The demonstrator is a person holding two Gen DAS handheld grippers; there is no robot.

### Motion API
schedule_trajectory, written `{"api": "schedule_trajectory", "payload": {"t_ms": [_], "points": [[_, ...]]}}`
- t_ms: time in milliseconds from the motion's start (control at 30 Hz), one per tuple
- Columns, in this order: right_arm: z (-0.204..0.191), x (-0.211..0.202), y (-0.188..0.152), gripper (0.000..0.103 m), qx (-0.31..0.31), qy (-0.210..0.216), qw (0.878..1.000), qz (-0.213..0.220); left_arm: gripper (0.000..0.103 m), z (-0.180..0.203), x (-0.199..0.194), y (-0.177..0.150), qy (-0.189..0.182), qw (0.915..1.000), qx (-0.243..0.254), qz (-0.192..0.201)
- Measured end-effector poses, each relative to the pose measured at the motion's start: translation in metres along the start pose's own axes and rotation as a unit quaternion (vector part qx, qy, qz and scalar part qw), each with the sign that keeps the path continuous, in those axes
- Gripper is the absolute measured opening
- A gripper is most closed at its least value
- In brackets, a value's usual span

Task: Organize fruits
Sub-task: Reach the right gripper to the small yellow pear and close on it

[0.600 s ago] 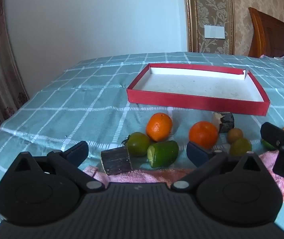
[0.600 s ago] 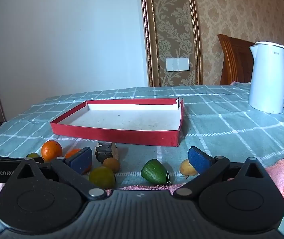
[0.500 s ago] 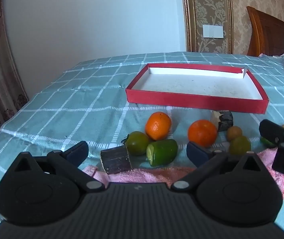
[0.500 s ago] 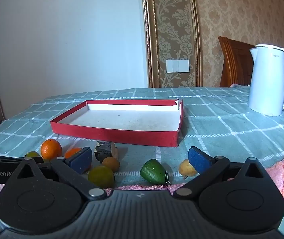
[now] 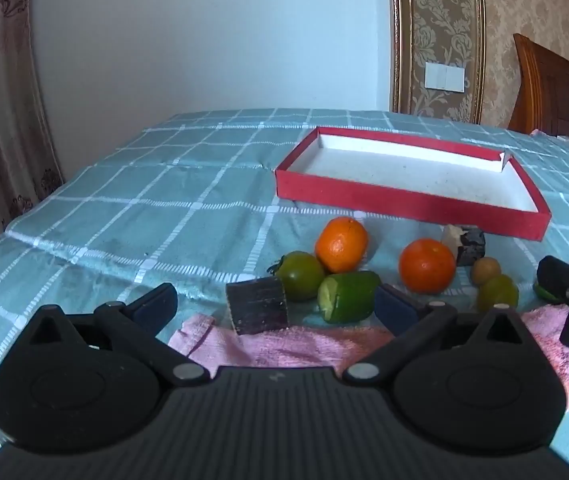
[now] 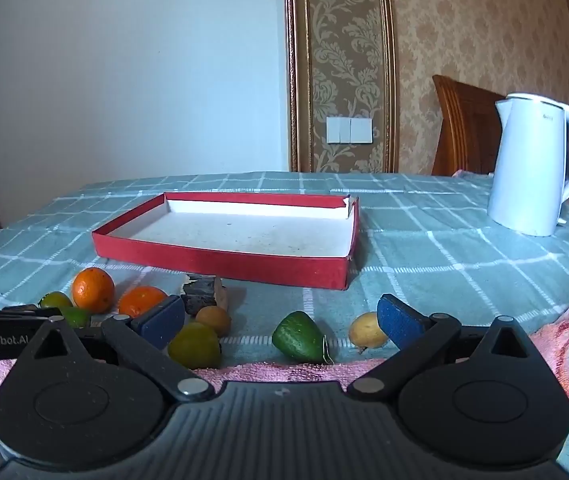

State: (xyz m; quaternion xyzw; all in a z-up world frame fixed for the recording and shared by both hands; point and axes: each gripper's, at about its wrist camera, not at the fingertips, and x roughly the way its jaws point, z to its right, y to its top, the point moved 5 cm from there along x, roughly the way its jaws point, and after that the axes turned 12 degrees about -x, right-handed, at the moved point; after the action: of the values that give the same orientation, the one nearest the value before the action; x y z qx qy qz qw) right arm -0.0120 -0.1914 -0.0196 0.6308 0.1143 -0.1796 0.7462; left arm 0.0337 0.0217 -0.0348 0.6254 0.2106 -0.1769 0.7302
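Fruits: all lying loose on the table (image 5: 172, 216), in a row just in front of the red tray (image 5: 404, 200); none in it yet.
Tray: empty, white floor bare, long side facing me, so I judge it's the drop target.
Left tool (image 5: 274, 306): jaws fully apart, nothing between the pads, tilted down at the left cluster.
Left cluster: two oranges (image 5: 342, 244), green tomato (image 5: 300, 274), cut green piece (image 5: 348, 296), dark cane chunk (image 5: 258, 306) packed close, some touching.
Right tool (image 6: 282, 320): jaws also wide apart, holding nothing, aimed at the right end of the row.
Right targets: green pointed fruit (image 6: 298, 336) sits between my pads' line of sight, small yellow fruit (image 6: 366, 330) just beside the right pad.
Pink towel (image 5: 284, 344): under the near edge of the row; likely stops rolling.
Why wide: round fruit, mixed widths, I want clearance before closing.
Kettle (image 6: 536, 168): well apart, right of the tray, no conflict.
Risk: tight left cluster; grabbing one may nudge its neighbours.
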Motion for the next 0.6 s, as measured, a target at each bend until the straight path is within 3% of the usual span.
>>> {"api": "schedule_trajectory", "payload": {"t_ms": [133,367,500,600], "points": [[0.0,0.002,-0.003,0.103,0.009,0.009,1.0,-0.009,0.103,-0.005,0.005,-0.005,-0.015,0.9994,-0.013,-0.028],[-0.002,0.0,-0.002,0.103,0.009,0.007,1.0,-0.004,0.103,-0.01,-0.007,-0.001,-0.024,0.9992,-0.012,0.029],[-0.004,-0.002,-0.002,0.103,0.008,0.004,1.0,-0.001,0.103,-0.005,-0.006,-0.003,-0.057,0.9981,-0.016,0.016],[-0.003,-0.005,-0.003,0.103,-0.001,-0.004,1.0,0.005,0.103,0.0,-0.003,-0.006,-0.052,0.9986,0.001,0.012]]}}
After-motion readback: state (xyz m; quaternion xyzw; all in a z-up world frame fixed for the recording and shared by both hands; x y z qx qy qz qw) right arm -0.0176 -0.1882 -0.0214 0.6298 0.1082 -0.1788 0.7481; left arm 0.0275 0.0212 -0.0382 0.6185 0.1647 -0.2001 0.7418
